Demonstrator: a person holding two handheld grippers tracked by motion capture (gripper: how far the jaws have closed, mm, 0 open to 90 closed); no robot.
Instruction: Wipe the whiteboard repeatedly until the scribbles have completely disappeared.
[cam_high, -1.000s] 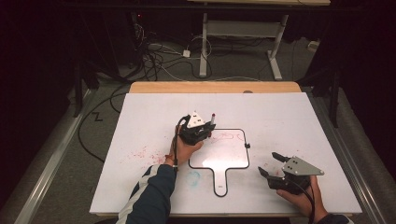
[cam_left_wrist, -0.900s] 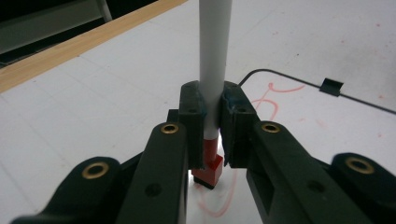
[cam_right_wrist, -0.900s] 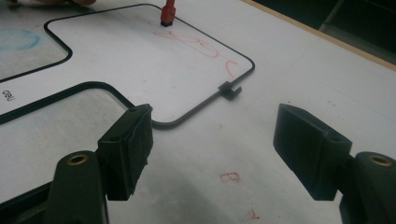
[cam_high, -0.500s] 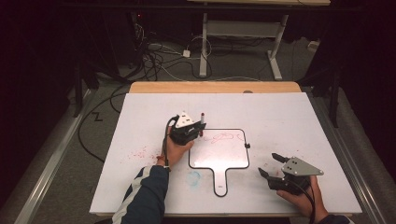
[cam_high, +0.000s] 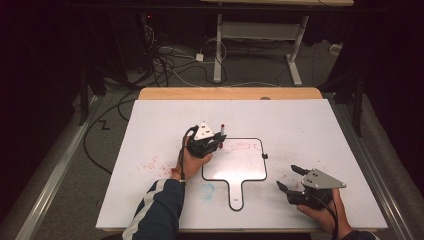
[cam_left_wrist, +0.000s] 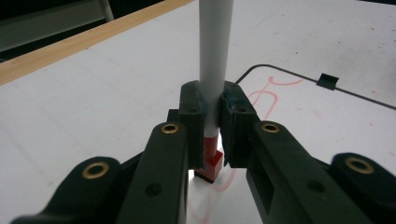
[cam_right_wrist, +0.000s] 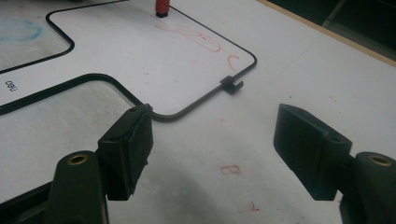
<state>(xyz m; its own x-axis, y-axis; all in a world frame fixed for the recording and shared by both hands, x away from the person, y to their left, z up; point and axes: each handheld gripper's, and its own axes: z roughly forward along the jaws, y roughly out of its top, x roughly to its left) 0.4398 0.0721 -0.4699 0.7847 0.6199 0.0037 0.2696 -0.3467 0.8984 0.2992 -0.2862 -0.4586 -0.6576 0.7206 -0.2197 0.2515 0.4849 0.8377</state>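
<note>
One left gripper (cam_left_wrist: 212, 135) squeezing red marker (cam_left_wrist: 213, 70) low near tip, writing on small whiteboard (cam_high: 235, 162); marker light, stiff, smooth. Right gripper (cam_high: 291, 177) resting beside whiteboard, jaws apart, gripping nothing.

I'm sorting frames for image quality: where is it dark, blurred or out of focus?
High view: white table evenly lit, floor and surroundings fall into darkness. Left gripper view: close fingers and marker soft, paddle-shaped whiteboard beyond slightly blurred. Right gripper view: near fingers dim and soft, red scribble sharper.
</note>
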